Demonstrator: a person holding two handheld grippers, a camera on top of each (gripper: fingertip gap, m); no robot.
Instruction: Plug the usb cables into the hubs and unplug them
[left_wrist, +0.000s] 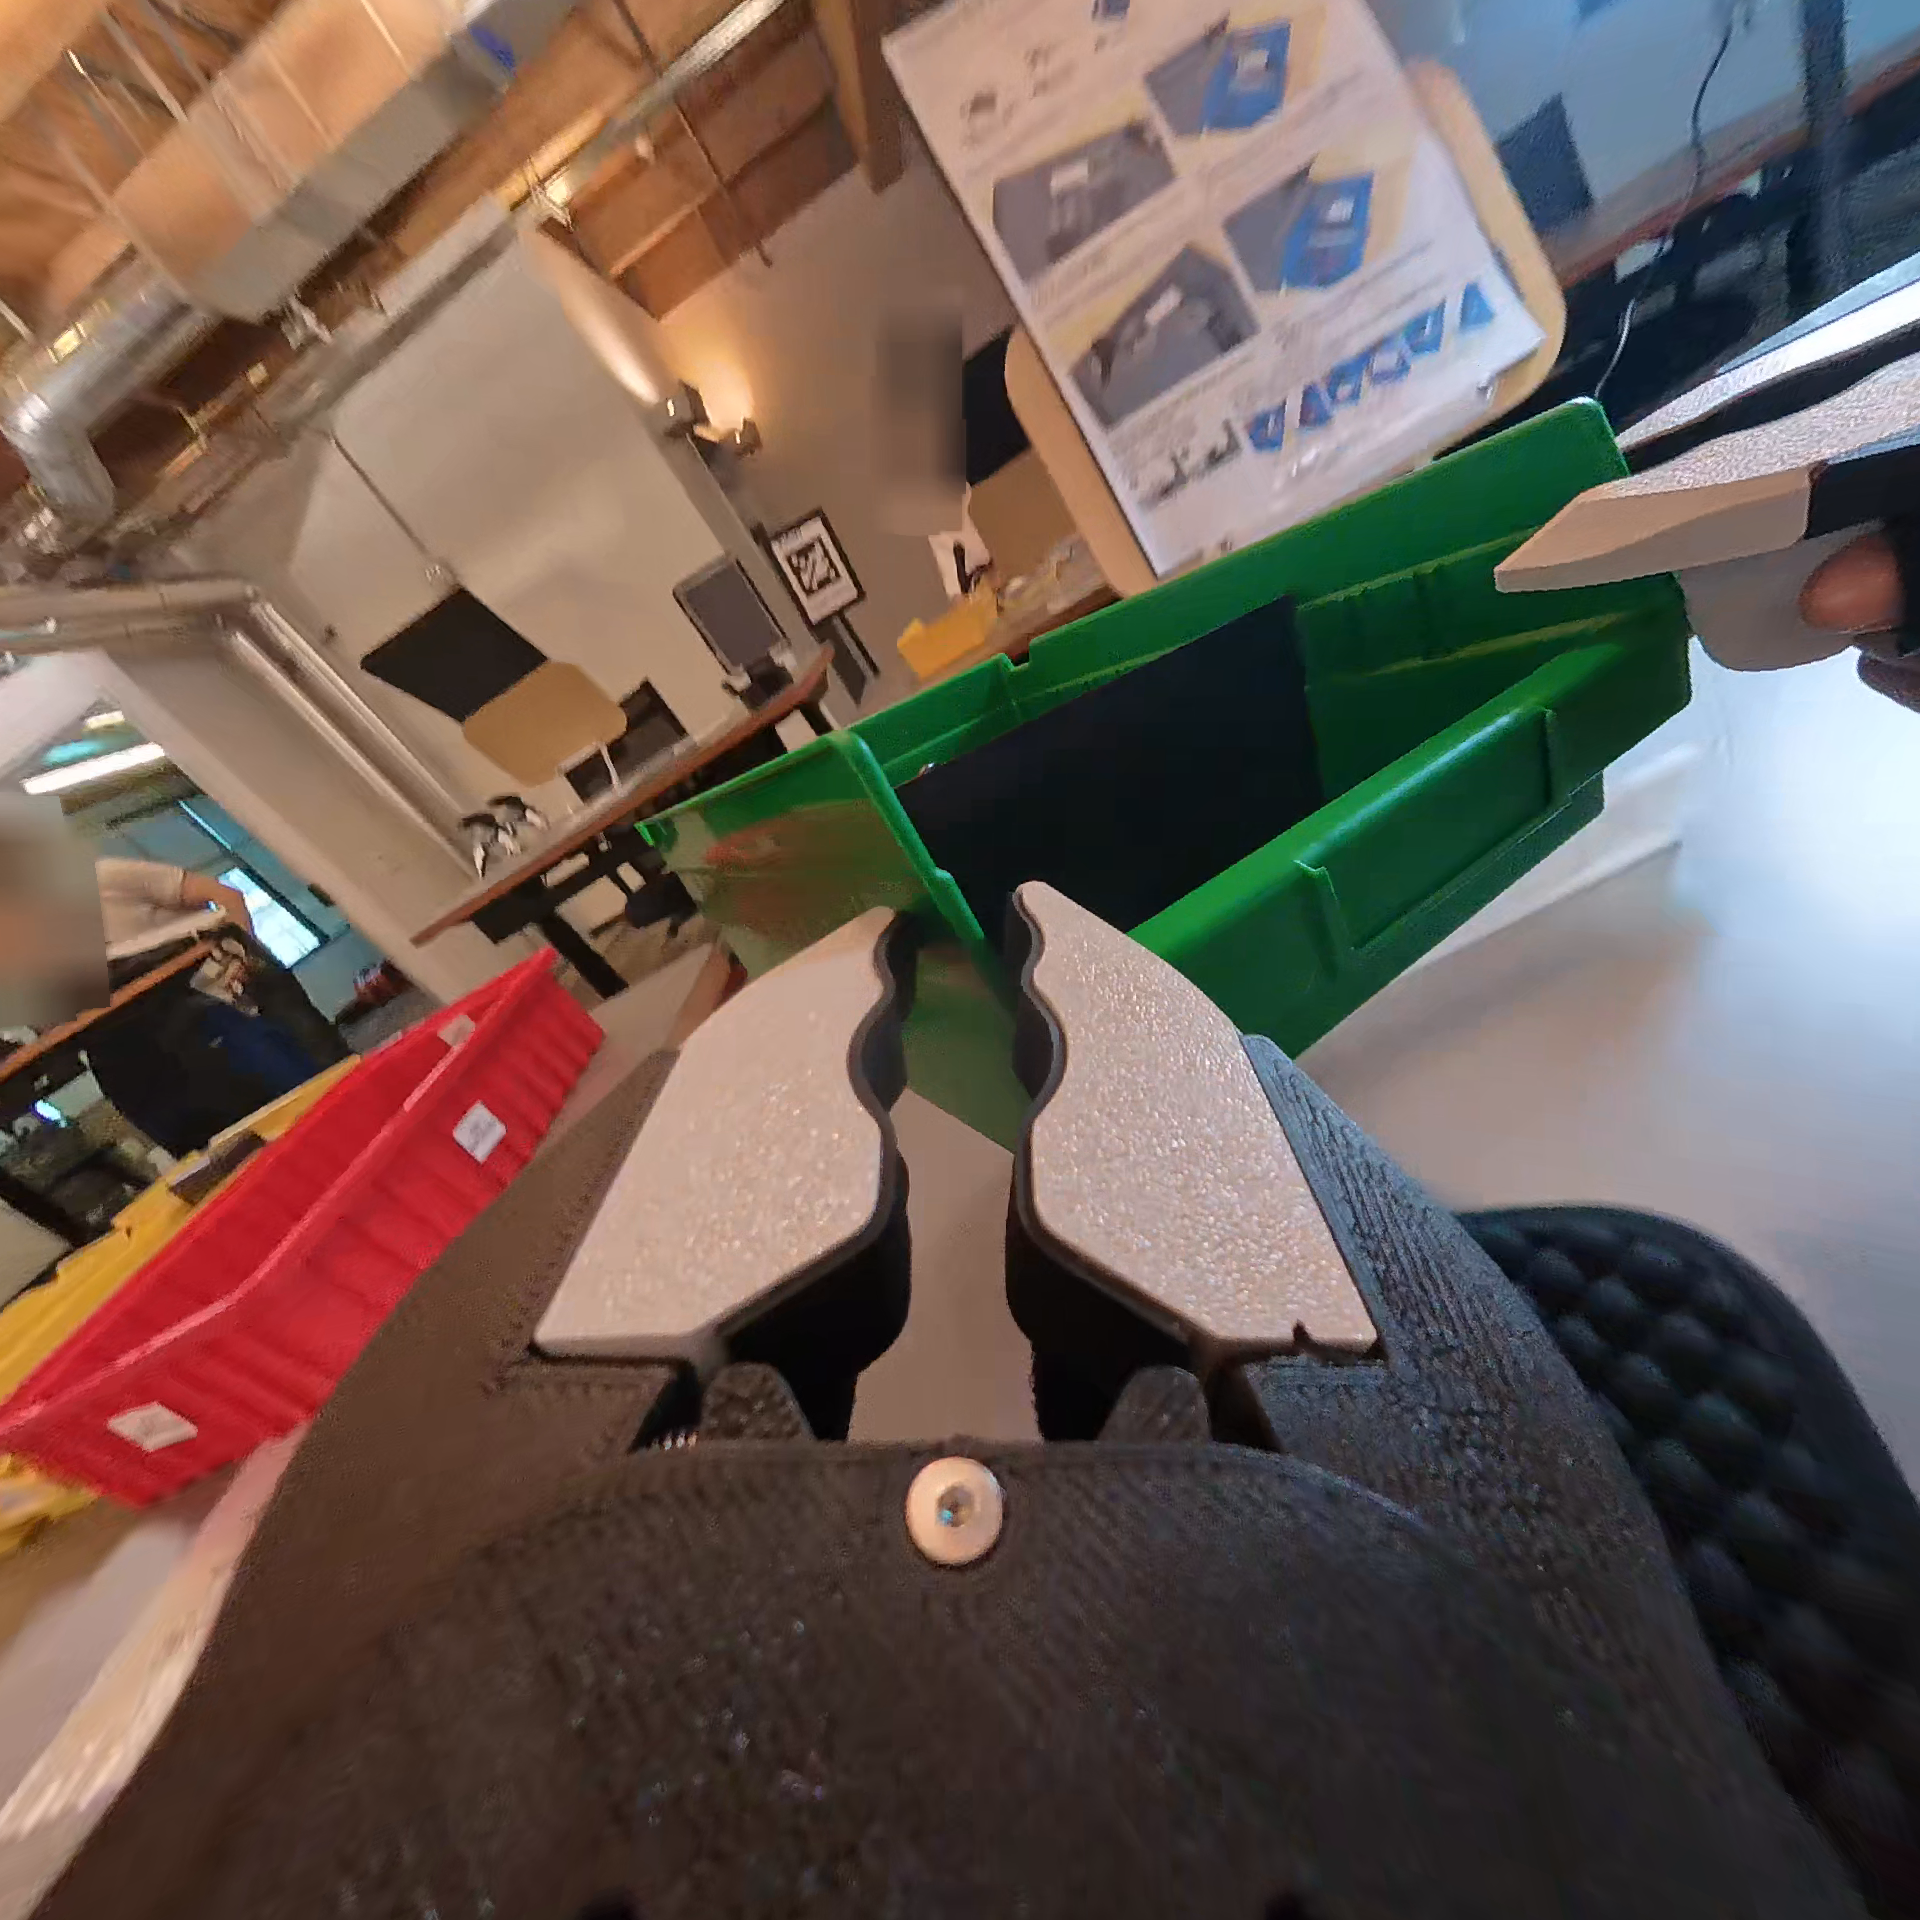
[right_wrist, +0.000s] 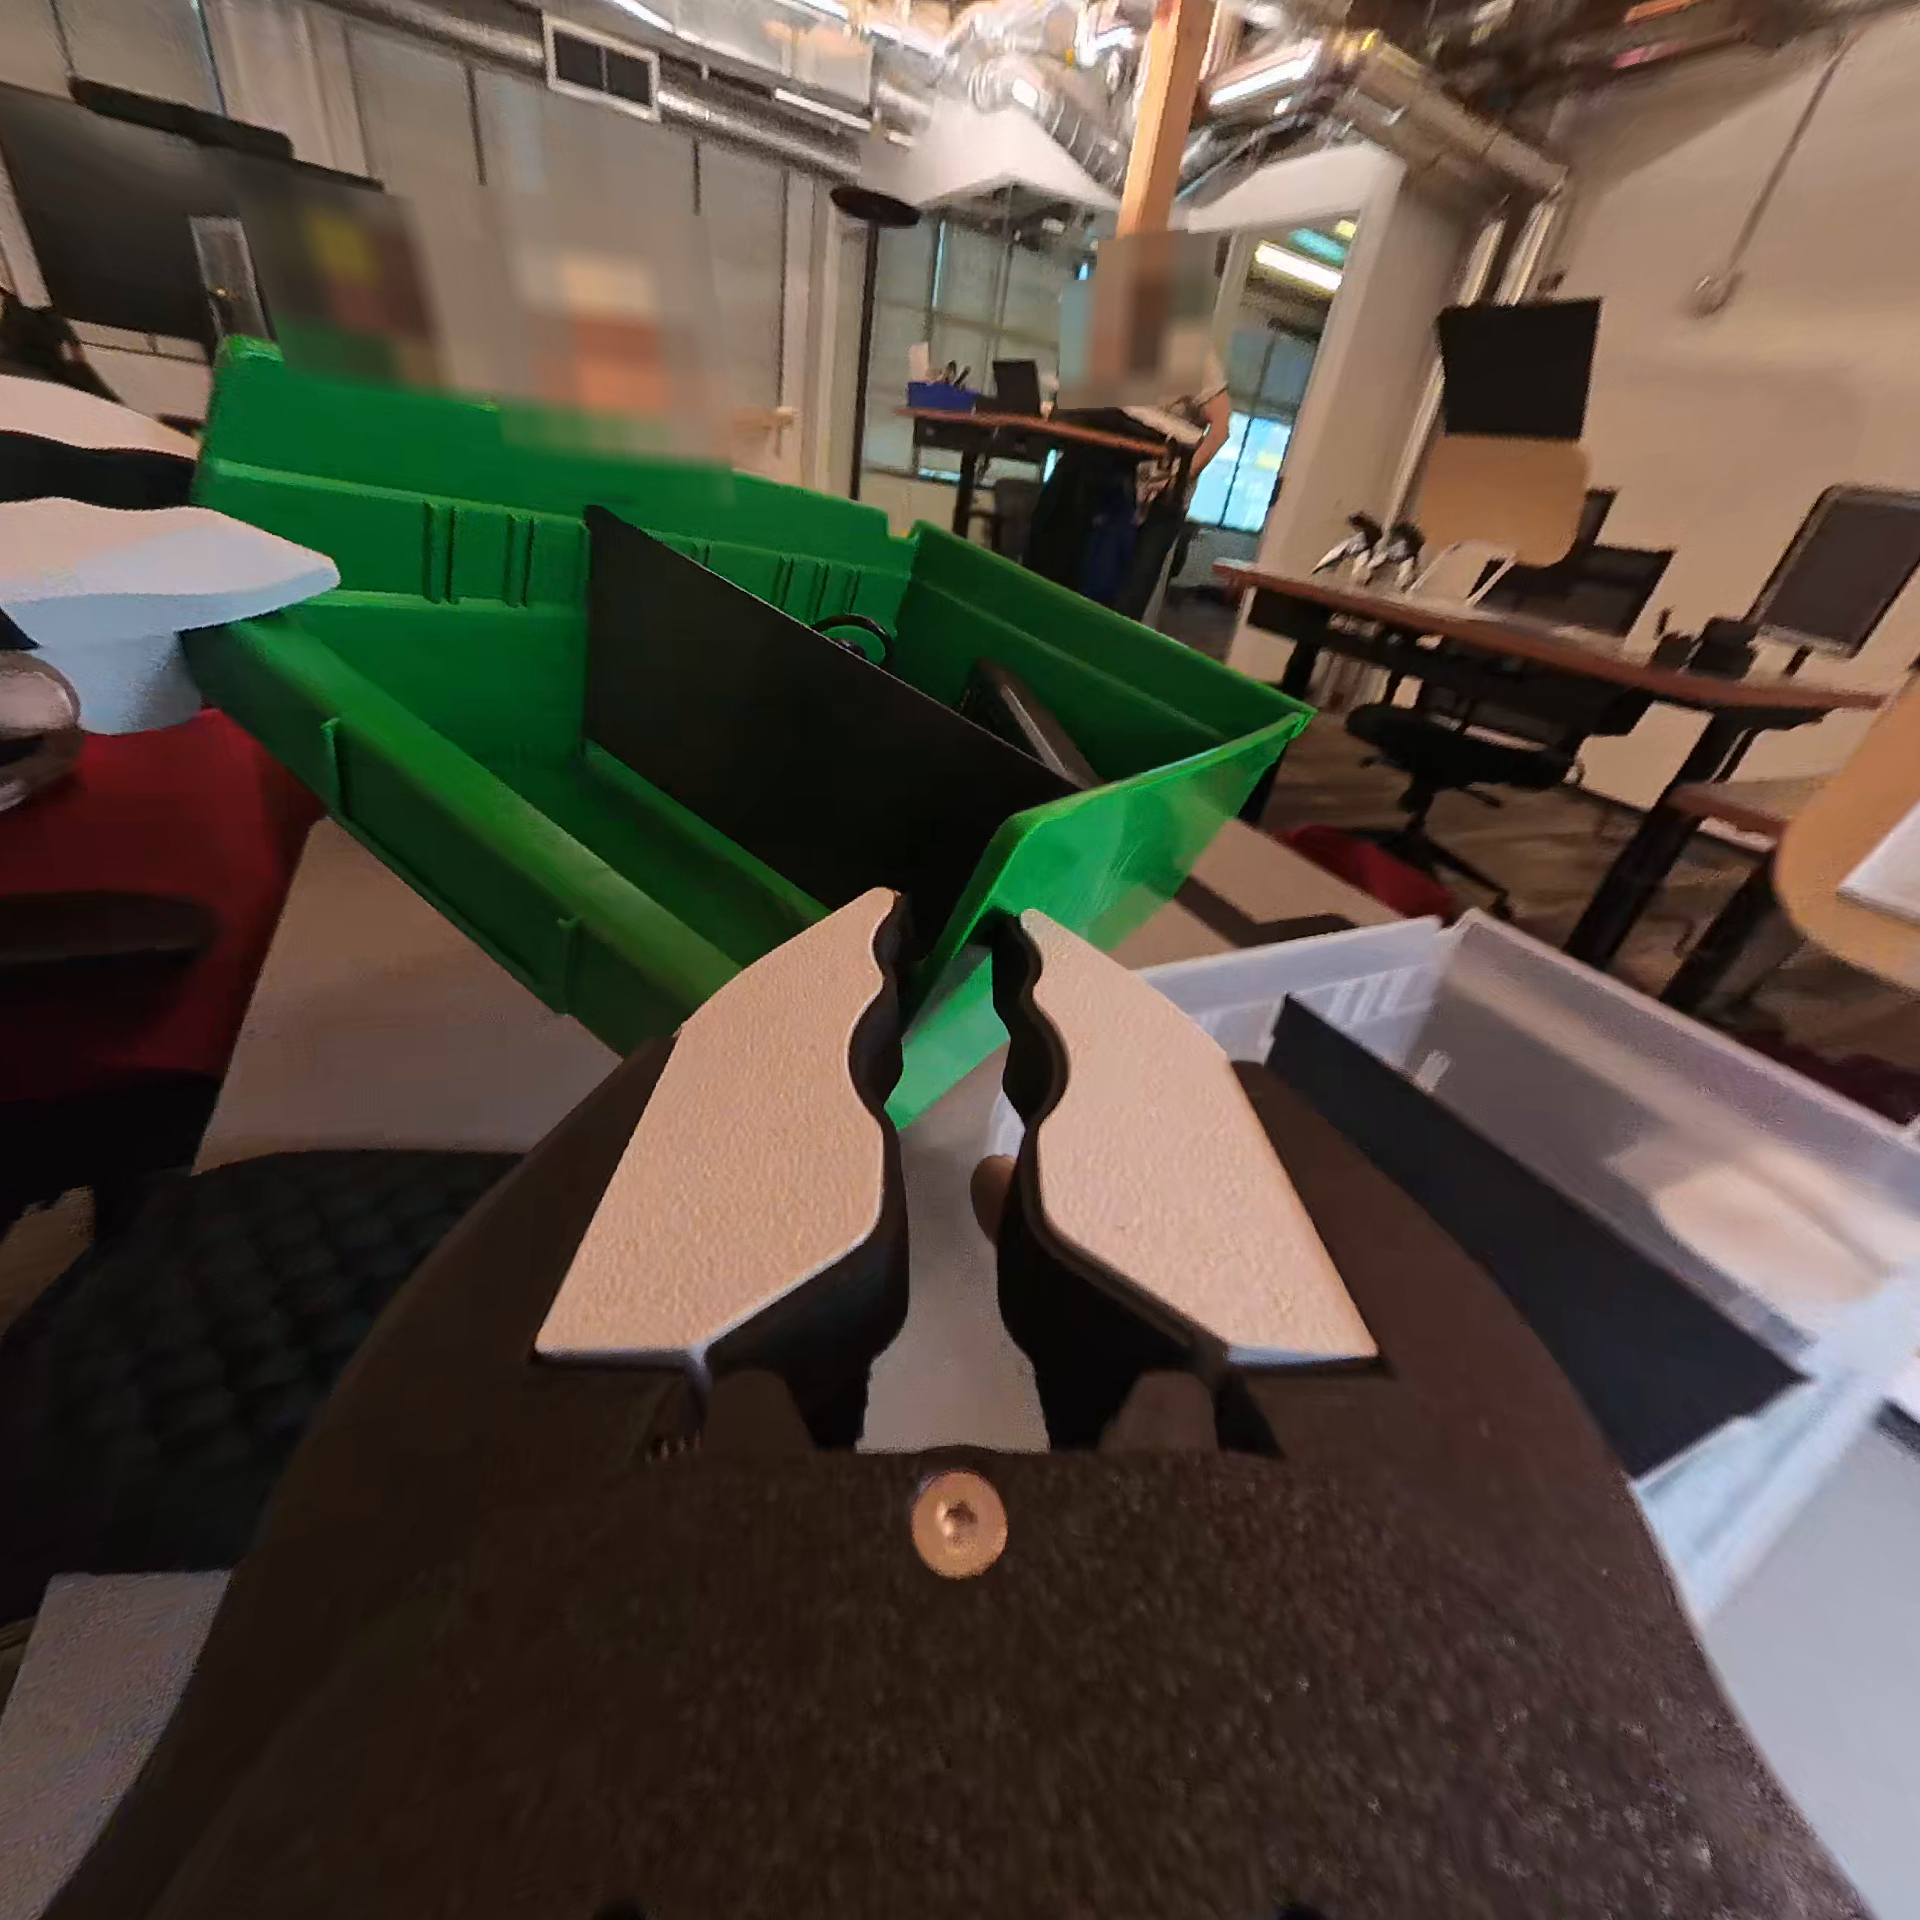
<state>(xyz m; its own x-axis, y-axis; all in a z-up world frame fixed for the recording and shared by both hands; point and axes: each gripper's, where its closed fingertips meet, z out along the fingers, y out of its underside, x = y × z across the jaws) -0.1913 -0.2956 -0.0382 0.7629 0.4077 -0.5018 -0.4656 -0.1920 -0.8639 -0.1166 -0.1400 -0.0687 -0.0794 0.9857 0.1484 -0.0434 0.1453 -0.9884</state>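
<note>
Both grippers, left gripper (left_wrist: 951, 925) and right gripper (right_wrist: 948, 925), clamp the green bin's (right_wrist: 436, 665) thin end walls; light, stiff plastic, probably slippery.

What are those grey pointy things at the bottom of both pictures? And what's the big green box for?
A person holds a pinching tool in each hand, and each tool has a camera looking along its two grey fingers. One picture is from the left gripper, the other from the right gripper. Each has a wall of the green bin between its fingertips, but I cannot tell if it is squeezing. A black divider stands inside the bin. On the table there is also a red bin and a clear tray. No cable or hub shows clearly.
</note>
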